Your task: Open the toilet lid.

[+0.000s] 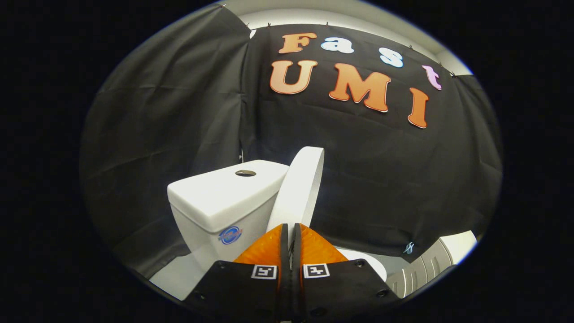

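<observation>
Gripper [291, 231] fingers pressed together, nothing between them. Lid [299, 186] up, standing tall just past fingertips, leaning back by tank [224, 193]. Bit of seat [365, 260] showing low, beside right finger. Button [245, 173] on tank top.

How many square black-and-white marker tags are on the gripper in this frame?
2. One marker tag sits on the left finger's black base, the other marker tag on the right finger's. The gripper is shut, empty, before the raised toilet lid.
</observation>
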Action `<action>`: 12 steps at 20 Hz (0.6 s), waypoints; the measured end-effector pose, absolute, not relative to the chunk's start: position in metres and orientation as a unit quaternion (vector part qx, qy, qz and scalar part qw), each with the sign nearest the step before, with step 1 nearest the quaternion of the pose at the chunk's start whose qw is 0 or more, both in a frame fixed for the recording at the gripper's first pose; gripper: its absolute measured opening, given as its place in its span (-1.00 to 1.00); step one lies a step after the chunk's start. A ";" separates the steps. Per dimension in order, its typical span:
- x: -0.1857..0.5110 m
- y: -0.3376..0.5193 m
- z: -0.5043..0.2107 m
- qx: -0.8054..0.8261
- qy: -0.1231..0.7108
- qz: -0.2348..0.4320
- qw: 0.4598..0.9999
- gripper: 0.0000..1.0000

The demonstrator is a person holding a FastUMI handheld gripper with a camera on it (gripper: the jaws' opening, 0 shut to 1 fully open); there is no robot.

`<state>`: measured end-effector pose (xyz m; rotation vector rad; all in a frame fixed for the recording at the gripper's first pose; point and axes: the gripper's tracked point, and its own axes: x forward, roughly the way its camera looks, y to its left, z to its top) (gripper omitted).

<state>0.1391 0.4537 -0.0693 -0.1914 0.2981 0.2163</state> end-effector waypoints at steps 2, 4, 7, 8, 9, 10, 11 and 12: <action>0.139 0.470 -0.072 -0.083 0.153 0.122 0.977 -0.84; 0.142 0.483 -0.073 -0.076 0.156 0.131 0.976 -0.84; 0.141 0.496 -0.074 -0.063 0.159 0.138 0.975 -0.84; 0.142 0.500 -0.075 -0.060 0.160 0.141 0.975 -0.84; 0.143 0.501 -0.074 -0.060 0.160 0.138 0.976 -0.84; 0.143 0.502 -0.073 -0.061 0.157 0.137 0.976 -0.84; 0.142 0.503 -0.074 -0.064 0.156 0.137 0.976 -0.84; 0.142 0.503 -0.073 -0.069 0.153 0.135 0.977 -0.84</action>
